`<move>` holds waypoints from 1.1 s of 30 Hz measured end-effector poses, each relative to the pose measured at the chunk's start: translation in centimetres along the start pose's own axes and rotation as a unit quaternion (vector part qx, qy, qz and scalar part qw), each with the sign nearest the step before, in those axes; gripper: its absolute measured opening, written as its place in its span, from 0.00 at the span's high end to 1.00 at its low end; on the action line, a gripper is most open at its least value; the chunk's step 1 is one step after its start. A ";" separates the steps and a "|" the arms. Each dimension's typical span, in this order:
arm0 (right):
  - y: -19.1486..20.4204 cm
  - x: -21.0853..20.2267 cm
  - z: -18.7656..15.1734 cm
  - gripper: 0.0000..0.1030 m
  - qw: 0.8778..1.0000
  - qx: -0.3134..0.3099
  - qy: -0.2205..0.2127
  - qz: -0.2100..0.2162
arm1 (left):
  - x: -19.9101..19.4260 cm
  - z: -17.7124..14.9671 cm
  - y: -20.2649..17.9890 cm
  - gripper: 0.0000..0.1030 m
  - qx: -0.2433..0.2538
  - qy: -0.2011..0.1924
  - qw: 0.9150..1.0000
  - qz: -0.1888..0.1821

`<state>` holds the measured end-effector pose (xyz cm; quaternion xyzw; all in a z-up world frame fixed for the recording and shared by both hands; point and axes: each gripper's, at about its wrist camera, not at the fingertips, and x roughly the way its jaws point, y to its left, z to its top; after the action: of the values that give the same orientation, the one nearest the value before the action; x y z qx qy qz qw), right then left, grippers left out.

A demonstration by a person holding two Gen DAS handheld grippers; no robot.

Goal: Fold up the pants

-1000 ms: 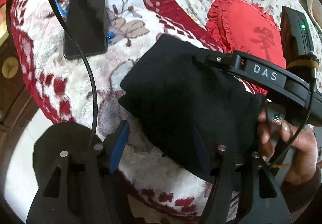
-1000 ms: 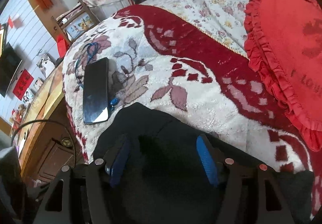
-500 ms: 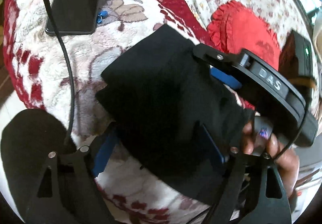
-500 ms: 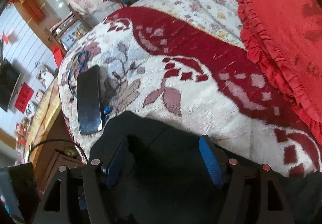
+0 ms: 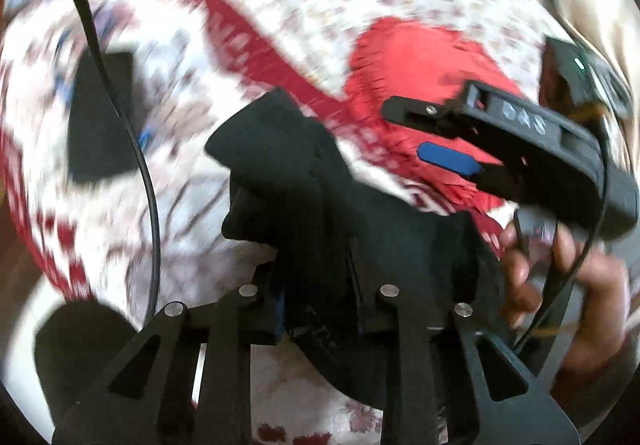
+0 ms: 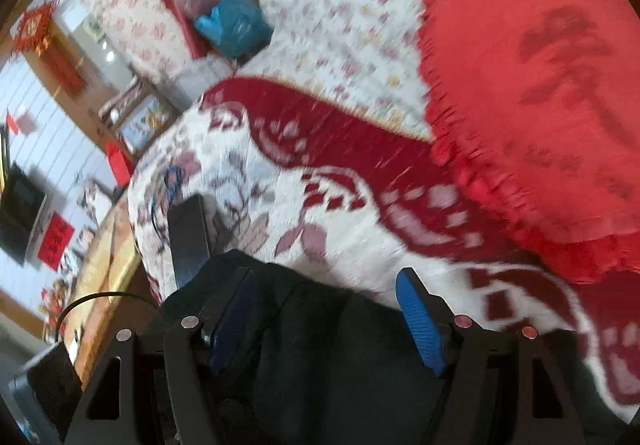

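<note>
The black pants (image 5: 304, 173) lie bunched on the red-and-white floral blanket (image 5: 180, 93). My left gripper (image 5: 320, 301) has its jaws drawn close on a thick fold of the pants at the near edge. My right gripper (image 5: 432, 133) shows in the left wrist view, lifted above the cloth to the right, jaws apart and empty. In the right wrist view the pants (image 6: 320, 357) lie below my open right gripper (image 6: 324, 305), its blue pads (image 6: 420, 317) clear of the cloth. Both views are blurred by motion.
A black phone (image 6: 188, 237) with a blue cord lies on the blanket to the left, also in the left wrist view (image 5: 100, 117). A red frilled cushion (image 6: 540, 93) lies to the right. The blanket's edge drops off at the left.
My left gripper's jaws have closed in on the pants fold. My right gripper has lifted off the cloth and drawn back to the right. The pants have bunched up.
</note>
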<state>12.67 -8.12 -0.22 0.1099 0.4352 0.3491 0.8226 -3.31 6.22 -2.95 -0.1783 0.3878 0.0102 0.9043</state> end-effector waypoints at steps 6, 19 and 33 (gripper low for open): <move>-4.8 -7.1 -0.6 0.22 0.996 0.070 -0.047 0.025 | -0.3 -1.6 -8.0 0.79 0.192 -0.041 0.980 -0.018; -13.6 -8.3 -9.6 0.14 0.966 0.233 -0.025 0.105 | 2.6 -6.3 -12.8 0.79 0.308 -0.014 0.951 -0.030; -11.0 -7.6 -9.4 0.11 0.975 0.204 0.003 0.091 | 0.3 -9.7 -14.2 0.73 0.404 -0.033 0.914 -0.012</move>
<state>7.64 -22.42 -6.32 0.3134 0.4874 0.3267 0.7466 -7.61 -10.28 -4.90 0.1984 0.3266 -0.1524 0.9115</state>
